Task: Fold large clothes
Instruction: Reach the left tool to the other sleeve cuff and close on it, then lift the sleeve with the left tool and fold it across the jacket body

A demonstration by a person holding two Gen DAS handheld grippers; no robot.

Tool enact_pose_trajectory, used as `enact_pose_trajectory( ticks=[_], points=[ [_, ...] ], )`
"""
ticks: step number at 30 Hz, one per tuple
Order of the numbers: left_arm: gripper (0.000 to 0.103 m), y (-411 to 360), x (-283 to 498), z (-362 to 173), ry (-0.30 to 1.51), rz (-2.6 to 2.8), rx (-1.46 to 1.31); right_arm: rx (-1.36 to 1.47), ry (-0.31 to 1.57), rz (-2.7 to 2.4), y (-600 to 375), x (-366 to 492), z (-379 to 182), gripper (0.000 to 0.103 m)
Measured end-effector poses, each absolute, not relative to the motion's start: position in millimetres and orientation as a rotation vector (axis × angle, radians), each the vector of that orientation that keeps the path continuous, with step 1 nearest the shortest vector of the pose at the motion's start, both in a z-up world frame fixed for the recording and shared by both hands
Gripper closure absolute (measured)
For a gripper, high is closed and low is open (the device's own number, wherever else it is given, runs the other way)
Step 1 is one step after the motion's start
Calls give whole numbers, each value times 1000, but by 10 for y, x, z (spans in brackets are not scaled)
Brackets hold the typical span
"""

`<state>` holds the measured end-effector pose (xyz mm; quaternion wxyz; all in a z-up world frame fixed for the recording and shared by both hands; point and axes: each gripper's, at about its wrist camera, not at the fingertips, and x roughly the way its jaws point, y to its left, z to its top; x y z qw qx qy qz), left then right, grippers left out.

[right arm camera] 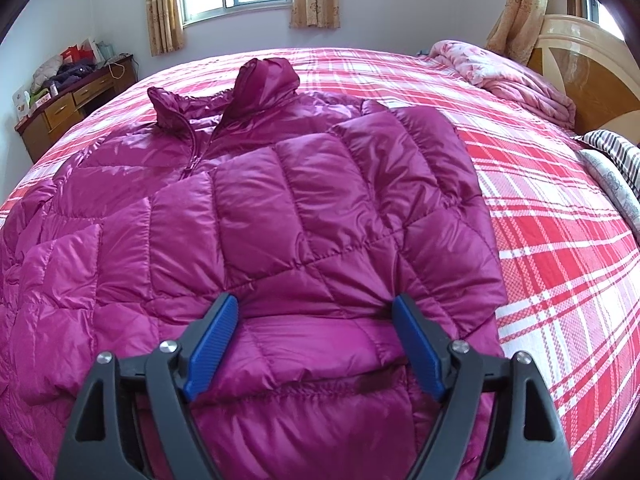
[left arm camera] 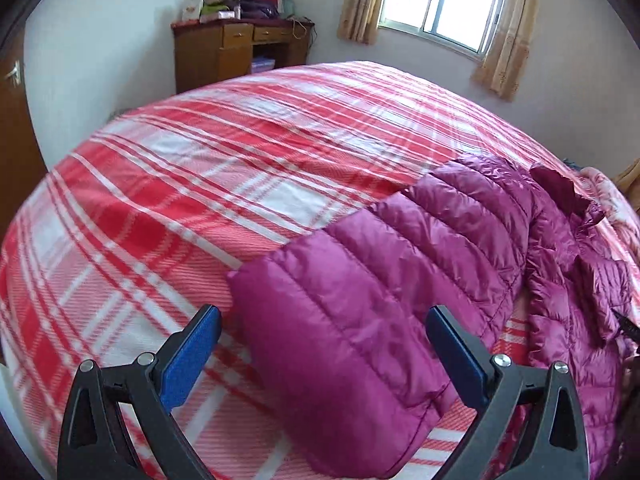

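both hand-held grippers (left arm camera: 323, 322) (right arm camera: 316, 308) gape wide over magenta jacket (right arm camera: 280, 208).

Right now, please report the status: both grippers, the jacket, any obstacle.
Left gripper open, straddling outstretched sleeve. Right gripper open over magenta quilted puffer jacket, one sleeve folded across. Rumpled pink floral quilt by headboard, clear of jacket.

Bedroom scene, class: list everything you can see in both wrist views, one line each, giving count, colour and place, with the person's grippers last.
Puffer jacket: one, magenta, spread on the bed, one sleeve folded across its front.
Bedspread: one, red and white plaid, covering the bed.
Quilt: one, pink floral, bunched near the headboard.
Desk: one, brown wood, by the wall, clutter on top.
Window: one, with tan curtains.
Left gripper: blue pads, open, over a sleeve.
Right gripper: blue pads, open, over the jacket.
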<state>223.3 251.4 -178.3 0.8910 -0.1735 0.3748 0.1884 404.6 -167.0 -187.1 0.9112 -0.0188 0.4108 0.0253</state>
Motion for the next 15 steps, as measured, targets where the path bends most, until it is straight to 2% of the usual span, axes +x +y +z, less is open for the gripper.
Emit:
enact_pose_trajectory(
  ticks=[2,3,5,6,8,15],
  points=[
    [2,2486,2303,-1828,783,383,-376,-36,844,50,-1677,4041,-1868,20],
    [7,2464,2303,-1819,760,378,-358,-35,844,50,-1679,4041,-1867,20],
    [63,2407,2302,-1773,758,365,-335,-33,843,48,-1680,4040,-1867,20],
    [67,2425,2304,-1752,757,354,-333,-33,843,47,-1678,4043,-1869,19],
    [83,2488,2278,-1674,723,339,-338,-33,842,46,-1678,4040,-1868,19],
    [88,2502,2376,-1070,585,380,-142,-30,838,43,-1679,4038,-1869,19]
  ],
)
